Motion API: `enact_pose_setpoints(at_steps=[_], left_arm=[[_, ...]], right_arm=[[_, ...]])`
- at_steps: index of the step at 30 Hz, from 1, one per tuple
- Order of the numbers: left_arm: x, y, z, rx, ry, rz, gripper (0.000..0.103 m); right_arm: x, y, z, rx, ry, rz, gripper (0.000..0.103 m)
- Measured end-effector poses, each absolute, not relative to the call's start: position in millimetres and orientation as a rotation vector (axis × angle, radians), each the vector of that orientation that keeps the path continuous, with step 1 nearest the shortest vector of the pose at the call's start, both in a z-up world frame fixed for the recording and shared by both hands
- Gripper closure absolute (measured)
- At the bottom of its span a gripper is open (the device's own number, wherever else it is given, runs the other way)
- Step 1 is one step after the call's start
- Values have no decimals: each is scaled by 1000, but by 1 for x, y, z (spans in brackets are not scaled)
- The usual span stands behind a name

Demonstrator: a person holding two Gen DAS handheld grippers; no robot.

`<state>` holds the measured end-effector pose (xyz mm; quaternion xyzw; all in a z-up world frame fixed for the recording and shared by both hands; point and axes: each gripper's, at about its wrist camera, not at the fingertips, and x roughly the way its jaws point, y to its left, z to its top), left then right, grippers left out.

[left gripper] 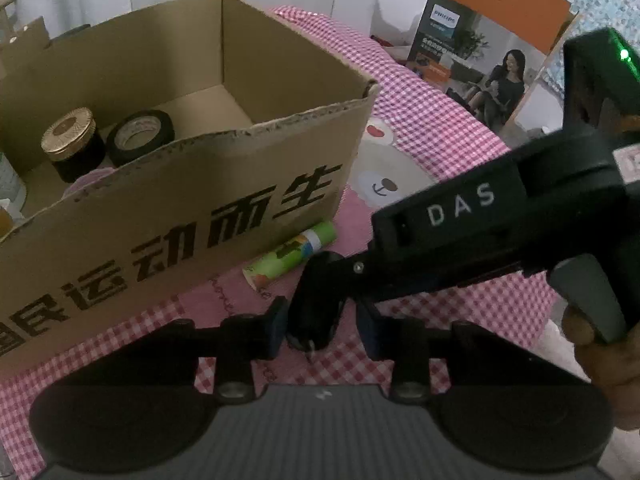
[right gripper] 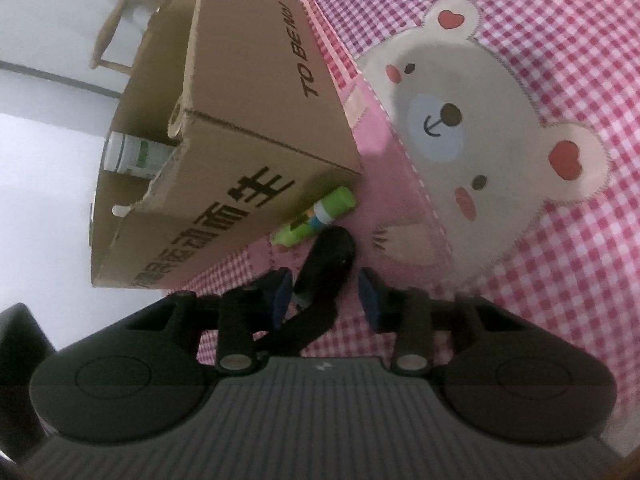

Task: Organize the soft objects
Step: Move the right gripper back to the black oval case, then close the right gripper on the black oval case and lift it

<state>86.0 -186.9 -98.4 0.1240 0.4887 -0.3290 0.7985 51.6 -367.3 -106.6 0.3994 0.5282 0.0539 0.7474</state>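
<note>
Left wrist view, nearest: left gripper (left gripper: 322, 330), jaws moderately apart, blue pads (left gripper: 276, 330) at 9 and 3 o'clock of the gap. Holding nothing. One black finger (left gripper: 314, 308) of the other tool hangs into that gap, closer to the 9 o'clock pad; contact cannot be made out. That tool's body, lettered DAS, enters from 3 o'clock.

Right wrist view, nearest: right gripper (right gripper: 325, 294), jaws likewise moderately apart, gripping nothing. A long black piece (right gripper: 324, 268) runs through the gap from 7 o'clock toward 12. Cannot tell whether it is part of the left tool or something loose.

Just beyond both sets of tips: green printed roll (left gripper: 290, 254) (right gripper: 314, 216), lying on its side on the pink checked cloth (left gripper: 420, 120), along the foot of the cardboard box (left gripper: 200, 200). It lies right beside the box's front wall, outside it, near the corner. What it is made of cannot be read.

Farther, box interior in the left view, toward 10 o'clock: dark jar with a gold lid (left gripper: 70, 142), upright; black tape roll (left gripper: 141, 136) just beside it, at its 3 o'clock. In the right view a white bottle with a green label (right gripper: 132, 156) shows over the torn rim.

On the cloth, 1 o'clock of the box: bear print (right gripper: 460, 120).

Farthest, left view at 1 o'clock: Philips carton (left gripper: 480, 52), standing past the cloth's edge.
</note>
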Motion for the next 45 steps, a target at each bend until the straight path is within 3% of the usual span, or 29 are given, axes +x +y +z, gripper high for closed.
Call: enact_pose_setpoints(at_steps=[15, 18, 28, 35, 45], left_arm=[[89, -191, -107, 265, 1069, -715, 66], [91, -189, -107, 260, 1064, -716, 75], [92, -172, -109, 205, 1046, -727, 81], [89, -167, -106, 199, 1040, -723, 81], [61, -156, -58, 196, 941, -712, 81]], right_arm=[[65, -357, -97, 864, 1127, 179, 75], [69, -355, -100, 846, 1133, 168, 75], [67, -358, -110, 847, 1134, 145, 85], [66, -356, -110, 834, 1131, 157, 85], [49, -351, -65, 798, 1068, 208, 85]])
